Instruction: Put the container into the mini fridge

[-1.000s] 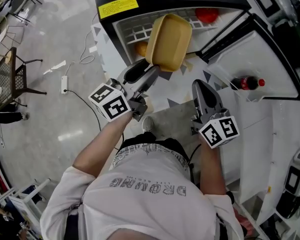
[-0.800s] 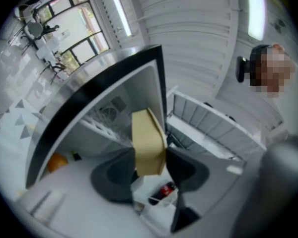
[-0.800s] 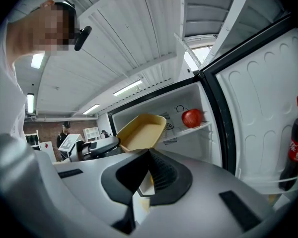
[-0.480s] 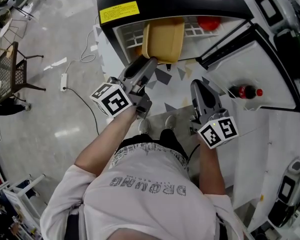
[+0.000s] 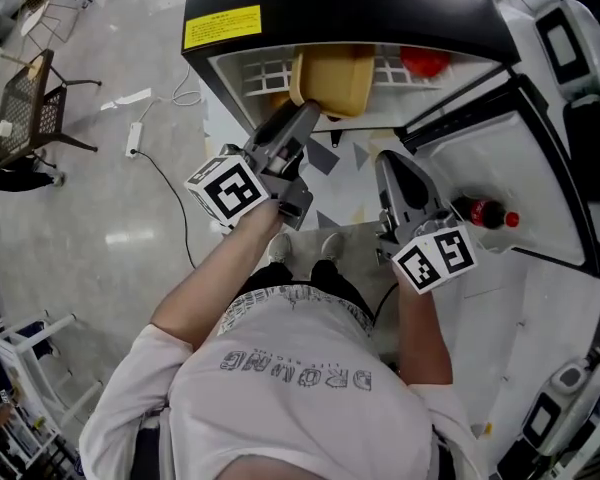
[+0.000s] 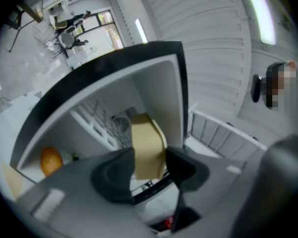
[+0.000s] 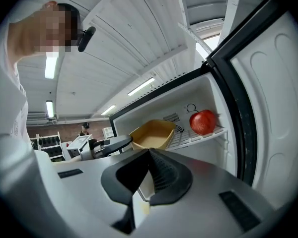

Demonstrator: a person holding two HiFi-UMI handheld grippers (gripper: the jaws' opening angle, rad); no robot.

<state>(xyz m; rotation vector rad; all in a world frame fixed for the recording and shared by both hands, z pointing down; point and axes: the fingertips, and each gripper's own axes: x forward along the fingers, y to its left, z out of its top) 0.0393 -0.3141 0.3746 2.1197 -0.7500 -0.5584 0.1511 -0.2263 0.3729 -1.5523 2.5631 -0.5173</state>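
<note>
1. Head view: left gripper (image 5: 302,120) at the open fridge (image 5: 340,8), jaws pinching the near wall of the container (image 5: 332,80).
2. Container partly inside, at the front edge of the top shelf (image 5: 270,71), left of an apple (image 5: 425,63).
3. Left gripper view: both jaws pressed on the container, one on each side; orange (image 6: 50,160) lower in the fridge.
4. Right gripper (image 5: 392,173) short of the fridge, beside the open door (image 5: 520,158), jaws pressed together on nothing.
5. Bottle (image 5: 480,213) in the door.
</note>
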